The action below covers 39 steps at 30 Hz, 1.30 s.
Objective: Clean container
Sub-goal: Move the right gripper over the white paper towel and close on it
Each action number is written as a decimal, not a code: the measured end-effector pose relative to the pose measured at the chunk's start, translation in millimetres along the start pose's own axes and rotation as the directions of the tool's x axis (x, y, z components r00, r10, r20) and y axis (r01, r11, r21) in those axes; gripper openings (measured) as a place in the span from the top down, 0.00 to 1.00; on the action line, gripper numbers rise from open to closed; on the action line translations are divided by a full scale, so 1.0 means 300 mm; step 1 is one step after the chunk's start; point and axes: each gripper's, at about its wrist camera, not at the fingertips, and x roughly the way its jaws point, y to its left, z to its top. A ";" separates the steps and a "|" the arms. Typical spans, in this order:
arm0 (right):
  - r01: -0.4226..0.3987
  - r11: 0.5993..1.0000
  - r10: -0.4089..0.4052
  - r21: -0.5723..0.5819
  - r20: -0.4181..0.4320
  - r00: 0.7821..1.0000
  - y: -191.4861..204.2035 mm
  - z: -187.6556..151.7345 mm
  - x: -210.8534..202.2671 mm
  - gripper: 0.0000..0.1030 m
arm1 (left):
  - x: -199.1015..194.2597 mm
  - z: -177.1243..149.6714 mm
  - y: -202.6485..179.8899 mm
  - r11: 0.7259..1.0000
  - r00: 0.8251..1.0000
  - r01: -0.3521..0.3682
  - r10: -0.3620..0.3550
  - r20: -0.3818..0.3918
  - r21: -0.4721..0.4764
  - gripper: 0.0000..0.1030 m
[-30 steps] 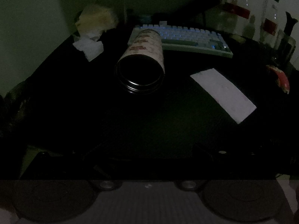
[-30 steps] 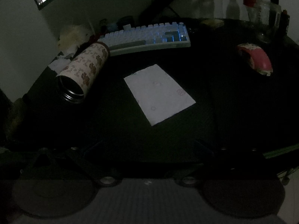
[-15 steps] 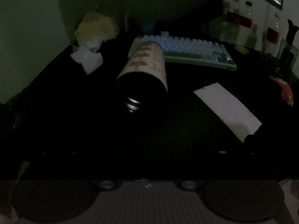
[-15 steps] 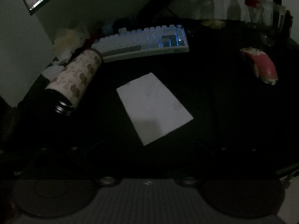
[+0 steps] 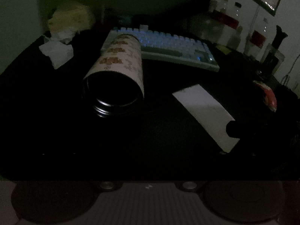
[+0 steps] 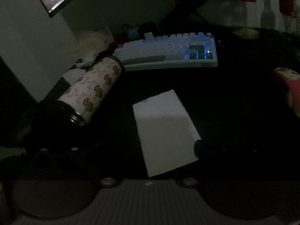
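Although the room is very dim, the layout reads clearly enough from both wrist views. At far left on the counter (image 5: pixel 56 123) lies a crumpled tissue (image 5: pixel 56 55). Next comes the container (image 5: pixel 120 63), a patterned flask lying on its side with the lid off; its long axis runs from the keyboard (image 5: pixel 168 50) back toward the cameras, and the dark threaded mouth faces the left hand-held gripper almost head-on. In the right view the container (image 6: pixel 93 86) sits well off to the left, its mouth angled away down-left. So the left hand-held gripper seems the nearer and better lined up to take the body.

Further right, a flat white wipe (image 6: pixel 165 131) lies on the counter, directly ahead of the right hand-held gripper (image 6: pixel 150 157), apart from the container. One dark finger (image 6: pixel 203 148) overlaps the wipe's right edge; the other is lost against the black counter, but the jaws look spread wide around the wipe and nothing is held. The left jaws are too dark to judge. At far right sits a red mouse (image 6: pixel 289 86).

The wipe probably gets picked up next.
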 end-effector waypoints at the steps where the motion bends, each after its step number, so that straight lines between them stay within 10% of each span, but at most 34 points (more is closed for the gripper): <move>1: -0.004 1.000 0.004 -0.001 -0.004 1.000 -0.007 0.008 0.007 0.00 | 0.008 0.002 0.001 1.000 1.000 -0.001 0.001 -0.008 -0.006 0.00; 10: 0.033 0.997 -0.033 -0.064 -0.002 0.999 -0.064 0.052 0.077 0.01 | 0.061 0.036 0.007 0.997 0.996 -0.074 0.073 -0.059 -0.021 0.00; 16: -0.010 0.992 0.011 -0.123 0.007 1.000 -0.086 0.040 0.099 0.36 | 0.037 0.052 0.039 0.995 1.000 -0.023 0.024 0.003 -0.102 0.00; 23: -0.030 0.974 0.030 -0.225 -0.006 1.000 -0.051 0.049 0.144 0.36 | 0.058 0.055 0.066 0.991 0.999 -0.024 0.028 0.022 -0.135 0.01; 26: -0.038 0.969 0.043 -0.245 0.015 0.999 -0.050 0.051 0.152 0.39 | 0.064 0.069 0.061 0.994 0.998 -0.036 0.041 0.045 -0.105 0.23; 31: -0.001 0.958 0.015 -0.288 0.046 0.999 -0.041 0.045 0.165 0.66 | 0.076 0.065 0.056 0.994 0.997 -0.031 0.038 0.066 -0.104 0.24; 39: -0.020 0.965 0.037 -0.260 0.063 0.997 -0.063 0.037 0.149 0.60 | 0.103 0.098 0.042 0.991 0.993 -0.009 0.025 0.112 -0.136 0.41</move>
